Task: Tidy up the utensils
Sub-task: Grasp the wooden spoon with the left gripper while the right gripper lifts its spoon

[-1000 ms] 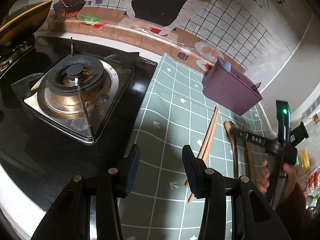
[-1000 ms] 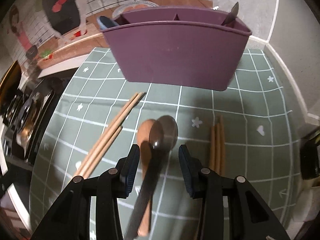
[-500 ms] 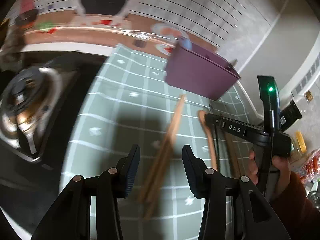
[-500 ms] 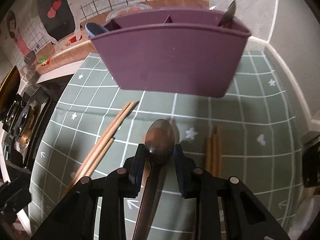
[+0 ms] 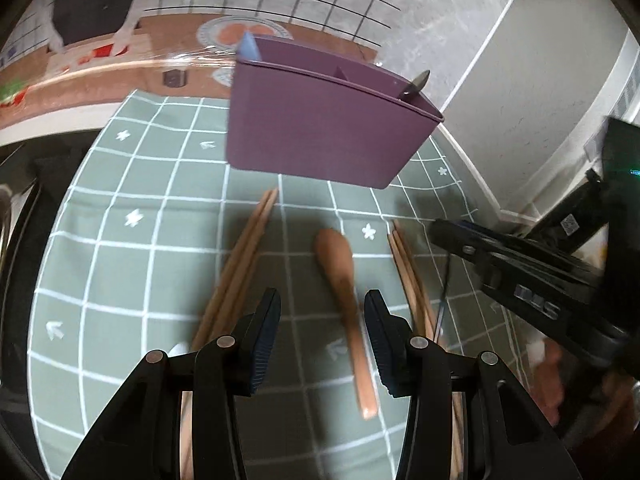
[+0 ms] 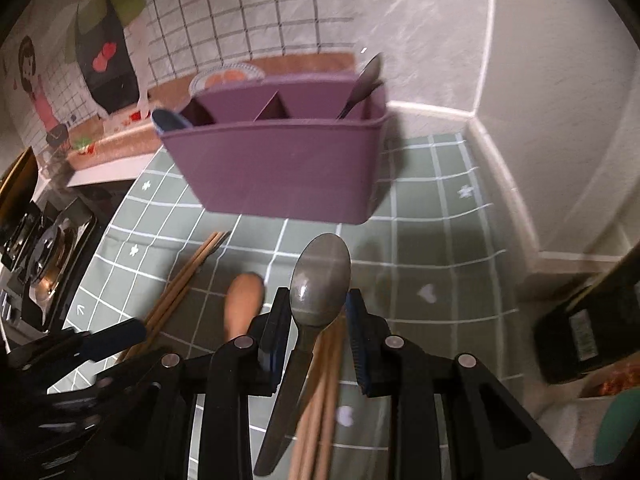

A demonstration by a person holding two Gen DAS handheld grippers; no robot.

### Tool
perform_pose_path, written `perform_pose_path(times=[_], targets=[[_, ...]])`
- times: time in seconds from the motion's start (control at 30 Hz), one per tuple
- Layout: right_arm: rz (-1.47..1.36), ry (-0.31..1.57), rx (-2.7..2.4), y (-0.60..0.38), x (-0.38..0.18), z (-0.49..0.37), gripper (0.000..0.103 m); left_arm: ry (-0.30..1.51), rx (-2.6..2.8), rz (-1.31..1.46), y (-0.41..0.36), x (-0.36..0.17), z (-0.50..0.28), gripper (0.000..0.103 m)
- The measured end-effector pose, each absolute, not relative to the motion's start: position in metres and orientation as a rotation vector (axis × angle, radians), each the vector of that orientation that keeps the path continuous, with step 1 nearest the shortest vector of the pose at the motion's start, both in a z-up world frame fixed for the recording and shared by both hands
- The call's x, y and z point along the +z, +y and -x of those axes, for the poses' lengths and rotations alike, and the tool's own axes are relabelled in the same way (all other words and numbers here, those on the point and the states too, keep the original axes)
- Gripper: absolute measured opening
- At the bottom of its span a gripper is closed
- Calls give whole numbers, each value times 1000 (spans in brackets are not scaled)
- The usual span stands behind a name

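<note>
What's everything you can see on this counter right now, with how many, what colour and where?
Caddy: one, purple, divided, at the mat's far side.
Metal spoon: one, grey, clamped in the right gripper above the mat.
Metal utensils: two handles, it seems, in the caddy's right compartment.
Blue utensil: one, at the caddy's left end.
Wooden spoon: one, brown, lying mid-mat.
Chopsticks: one pair left of the wooden spoon, more right of it.
Mat: green with white grid.
Stove: black, left of the mat.
Left gripper: open, empty, above the wooden spoon.
Right gripper: shut on the metal spoon.
</note>
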State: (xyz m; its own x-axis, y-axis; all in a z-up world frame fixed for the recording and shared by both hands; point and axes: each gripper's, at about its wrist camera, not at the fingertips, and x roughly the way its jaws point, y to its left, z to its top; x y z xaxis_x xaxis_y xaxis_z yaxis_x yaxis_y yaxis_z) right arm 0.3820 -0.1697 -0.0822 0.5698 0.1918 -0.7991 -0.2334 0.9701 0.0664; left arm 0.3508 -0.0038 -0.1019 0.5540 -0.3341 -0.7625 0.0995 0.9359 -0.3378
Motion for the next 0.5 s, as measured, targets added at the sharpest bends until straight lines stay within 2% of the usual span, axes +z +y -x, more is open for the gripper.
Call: perform_pose_path(times=[0.33,0.5], targets=[[47,822,207,-191,-47,-366,24,987,-208,170,-37,-117,-389,44],[50,789,190,-196,-35,-363,17,1014,-178,165,-44,-125,-398,43]])
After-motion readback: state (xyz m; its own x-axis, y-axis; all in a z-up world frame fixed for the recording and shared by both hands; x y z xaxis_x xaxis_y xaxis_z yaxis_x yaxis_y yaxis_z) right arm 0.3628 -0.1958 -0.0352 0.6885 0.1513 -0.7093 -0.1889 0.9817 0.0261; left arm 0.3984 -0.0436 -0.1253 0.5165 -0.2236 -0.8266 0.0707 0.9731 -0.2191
